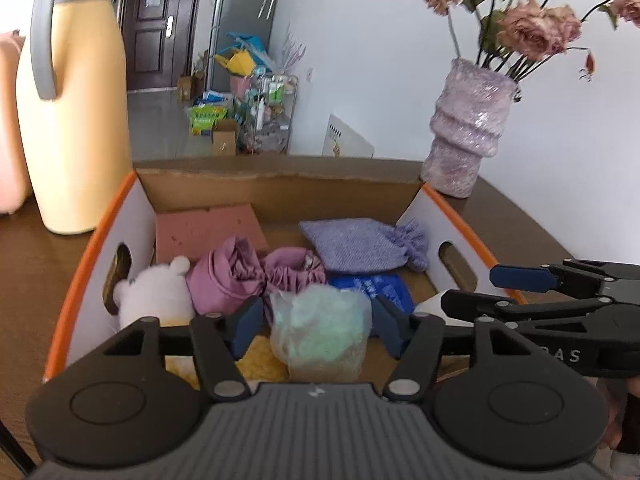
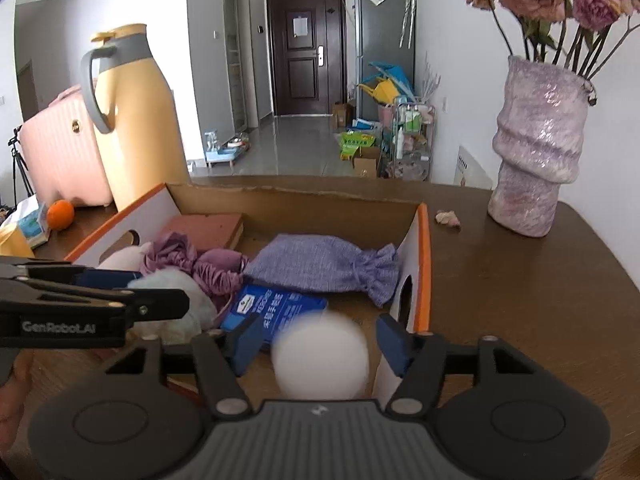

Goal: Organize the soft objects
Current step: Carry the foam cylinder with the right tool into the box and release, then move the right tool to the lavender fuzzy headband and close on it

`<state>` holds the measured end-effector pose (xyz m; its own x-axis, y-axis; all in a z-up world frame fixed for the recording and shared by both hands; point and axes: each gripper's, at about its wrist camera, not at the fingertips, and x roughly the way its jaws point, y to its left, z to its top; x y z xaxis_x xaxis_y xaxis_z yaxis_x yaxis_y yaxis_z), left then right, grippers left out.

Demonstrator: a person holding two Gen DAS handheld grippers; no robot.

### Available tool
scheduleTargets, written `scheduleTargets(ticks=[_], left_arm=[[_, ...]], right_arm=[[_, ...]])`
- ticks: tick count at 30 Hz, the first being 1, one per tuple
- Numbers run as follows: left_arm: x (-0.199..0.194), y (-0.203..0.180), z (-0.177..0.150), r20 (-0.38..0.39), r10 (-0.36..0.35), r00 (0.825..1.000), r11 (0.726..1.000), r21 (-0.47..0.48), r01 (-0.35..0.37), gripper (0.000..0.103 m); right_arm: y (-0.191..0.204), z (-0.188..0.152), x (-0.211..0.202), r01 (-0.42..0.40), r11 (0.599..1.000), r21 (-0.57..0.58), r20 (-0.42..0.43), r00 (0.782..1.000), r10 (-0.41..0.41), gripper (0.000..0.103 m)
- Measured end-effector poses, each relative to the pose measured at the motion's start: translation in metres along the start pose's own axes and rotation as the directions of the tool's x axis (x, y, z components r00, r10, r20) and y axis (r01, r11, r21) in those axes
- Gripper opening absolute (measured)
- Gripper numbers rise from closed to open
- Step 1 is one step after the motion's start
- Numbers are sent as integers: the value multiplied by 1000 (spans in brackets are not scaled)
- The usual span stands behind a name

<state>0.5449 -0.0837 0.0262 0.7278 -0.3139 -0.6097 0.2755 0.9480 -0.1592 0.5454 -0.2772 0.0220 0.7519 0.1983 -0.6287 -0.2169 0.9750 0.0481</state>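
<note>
Legible writing: the side of the left gripper's body, seen from the right wrist camera, reads "GenRobot.AI". The side of the right gripper's body, seen from the left wrist camera, shows only the letters "AS". A blue packet [image 2: 276, 310] in the box carries white print that is too small to read.

Container: an open cardboard box [image 1: 280, 190] with orange rim edges and oval handle cut-outs stands on a brown table [image 2: 520, 300]. Both grippers point down into it, side by side.

Left gripper [image 1: 316, 326]: jaws apart. A pale green fluffy item in a clear bag [image 1: 320, 330] lies between the blue pads, with a gap visible on each side; the pads do not press on it. Yellow soft material [image 1: 260, 362] lies beneath, just left of the bag.

Right gripper [image 2: 320, 342]: jaws apart. A white ball [image 2: 320, 356], blurred, sits between the pads without contact.

Box contents ahead of the left gripper: a white plush toy [image 1: 154, 294] to the left, a mauve scrunched fabric bundle [image 1: 248, 276] directly ahead, a lilac drawstring pouch [image 1: 360, 248] ahead and right, and a pink sponge block [image 1: 208, 226] at the far left wall.

Outside the box: a yellow thermos jug [image 1: 76, 120] beyond the left wall, a lilac vase [image 2: 536, 152] of dried roses beyond the right wall, an orange [image 2: 60, 214] and a pink case [image 2: 64, 152] to the far left.
</note>
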Motion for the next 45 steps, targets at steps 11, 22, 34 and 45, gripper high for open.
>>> scheduleTargets(ticks=[11, 22, 34, 45], left_arm=[[-64, -10, 8, 105, 9, 994, 998, 57, -15, 78], [-164, -22, -38, 296, 105, 949, 984, 105, -141, 90], [-250, -28, -155, 355, 187, 916, 971, 75, -227, 97], [-272, -26, -203, 313, 189, 931, 962, 129, -239, 99]], right_arm=[[1, 9, -44, 11, 1000, 7, 67, 998, -11, 70], [13, -17, -129, 30, 999, -23, 191, 981, -25, 76], [37, -100, -225, 2, 1000, -31, 382, 924, 10, 84], [59, -196, -262, -61, 997, -40, 363, 929, 71, 85]])
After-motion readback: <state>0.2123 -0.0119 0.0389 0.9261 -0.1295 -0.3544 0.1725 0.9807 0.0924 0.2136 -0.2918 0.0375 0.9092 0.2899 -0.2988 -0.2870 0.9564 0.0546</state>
